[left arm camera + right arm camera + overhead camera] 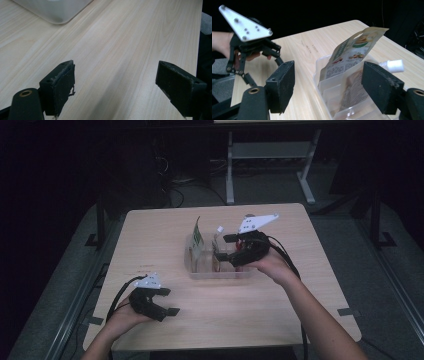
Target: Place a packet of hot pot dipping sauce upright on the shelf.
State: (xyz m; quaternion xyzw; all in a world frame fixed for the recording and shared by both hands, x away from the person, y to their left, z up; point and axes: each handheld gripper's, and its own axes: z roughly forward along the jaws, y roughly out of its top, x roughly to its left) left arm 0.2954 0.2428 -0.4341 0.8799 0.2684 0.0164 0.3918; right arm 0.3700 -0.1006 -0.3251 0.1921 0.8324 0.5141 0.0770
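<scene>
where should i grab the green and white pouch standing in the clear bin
Grip the pouch by its flat top edge, which sticks up above the clear bin walls. Probably best to come from above with the open right gripper, one finger on each printed face, since the bin walls shield its lower half.

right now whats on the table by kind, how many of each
clear plastic bin: 1
printed pouches standing in the bin: 2
white-capped item: 1
hand-held grippers, left and right: 2
total: 6
</scene>
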